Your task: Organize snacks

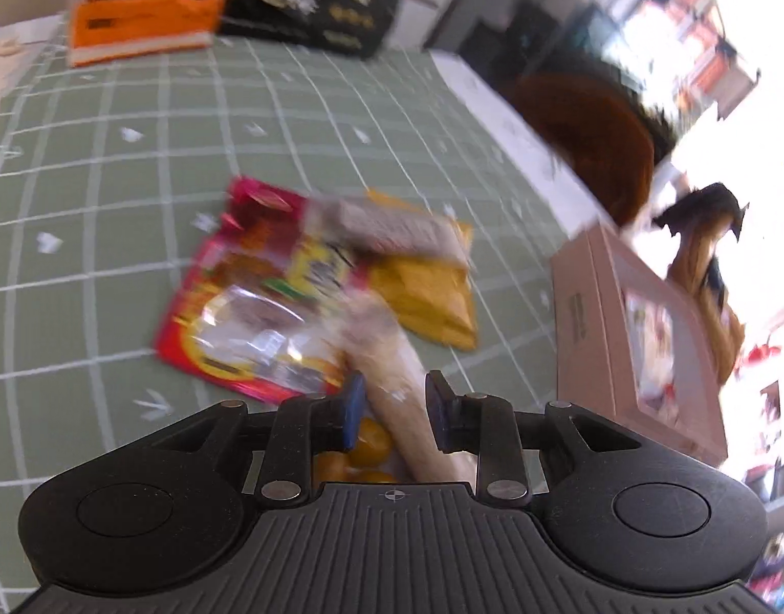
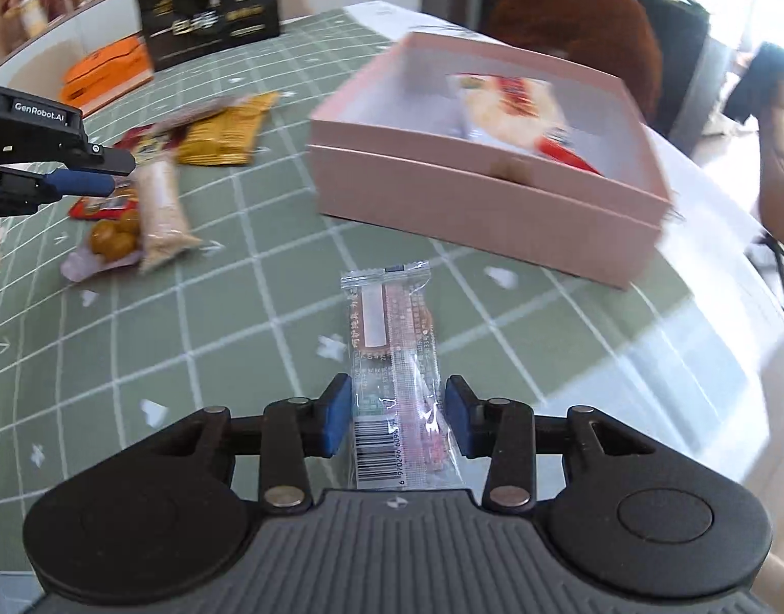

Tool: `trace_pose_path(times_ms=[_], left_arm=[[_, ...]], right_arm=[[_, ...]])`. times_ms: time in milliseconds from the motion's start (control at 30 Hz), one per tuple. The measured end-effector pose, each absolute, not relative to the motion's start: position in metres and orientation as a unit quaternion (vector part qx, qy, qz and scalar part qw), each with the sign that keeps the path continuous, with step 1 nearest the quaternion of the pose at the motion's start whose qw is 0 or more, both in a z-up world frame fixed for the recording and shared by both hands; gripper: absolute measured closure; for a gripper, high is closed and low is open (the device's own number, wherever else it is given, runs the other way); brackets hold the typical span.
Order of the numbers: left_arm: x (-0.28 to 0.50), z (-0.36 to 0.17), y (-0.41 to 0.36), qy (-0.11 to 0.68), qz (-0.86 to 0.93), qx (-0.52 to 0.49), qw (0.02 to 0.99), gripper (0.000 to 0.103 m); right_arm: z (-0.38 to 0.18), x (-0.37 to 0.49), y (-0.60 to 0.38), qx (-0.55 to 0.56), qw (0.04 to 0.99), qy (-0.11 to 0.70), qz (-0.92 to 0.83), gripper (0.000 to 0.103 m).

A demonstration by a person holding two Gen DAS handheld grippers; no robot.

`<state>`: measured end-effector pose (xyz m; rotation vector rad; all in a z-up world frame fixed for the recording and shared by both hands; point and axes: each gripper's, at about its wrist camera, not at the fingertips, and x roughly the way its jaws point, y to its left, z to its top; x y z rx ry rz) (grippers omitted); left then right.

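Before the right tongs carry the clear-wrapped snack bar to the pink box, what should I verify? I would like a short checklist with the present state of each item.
1. Snack bar sits between the right tongs: ok.
2. Pads pressing the wrapper firmly: cannot tell; small gaps show at both sides.
3. Pink box is open on top: ok.
4. Free room inside the box: ok; one red-and-white packet lies at the far side, and the near floor is bare.
5. Left tongs are away from the path: ok; they are over the pale snack roll, left of the box.
6. Green tablecloth between bar and box free of things: ok.
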<state>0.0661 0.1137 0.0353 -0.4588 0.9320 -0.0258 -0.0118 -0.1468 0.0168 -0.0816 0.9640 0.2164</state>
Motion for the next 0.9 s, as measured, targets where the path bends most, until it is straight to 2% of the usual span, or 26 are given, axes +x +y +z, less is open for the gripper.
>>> trace_pose_path(times_ms=[100, 133, 167, 233, 333, 767, 900], left_arm=[[0.079, 0.03, 0.087, 0.458, -0.015, -0.166, 0.873, 0.062], [0.082, 0.029, 0.08, 0.464, -0.018, -0.158, 0.872, 0.059], [0.082, 0.027, 0.074, 0.469, -0.024, -0.15, 0.87, 0.059], [0.083, 0.025, 0.06, 0.473, -0.042, -0.127, 0.871, 0.06], [0.073, 0.025, 0.046, 0.478, -0.077, -0.109, 0.868, 0.071], [0.008, 0.021, 0.032, 0.511, -0.176, -0.142, 0.829, 0.069], [0.01, 0.044, 0.055, 0.45, -0.188, -0.192, 0.852, 0.071]], right_arm=[[0.014, -0.018, -0.152, -0.035, 0.883, 0.459, 0.094, 0.056], [0.014, -0.019, -0.152, -0.036, 0.884, 0.457, 0.088, 0.05], [0.013, -0.02, -0.152, -0.036, 0.886, 0.456, 0.081, 0.044], [0.013, -0.021, -0.152, -0.03, 0.887, 0.455, 0.074, 0.04], [0.01, -0.022, -0.153, -0.024, 0.887, 0.454, 0.074, 0.032], [0.002, -0.026, -0.156, -0.011, 0.898, 0.435, 0.064, 0.009], [-0.001, -0.025, -0.154, -0.011, 0.9, 0.432, 0.063, 0.004]])
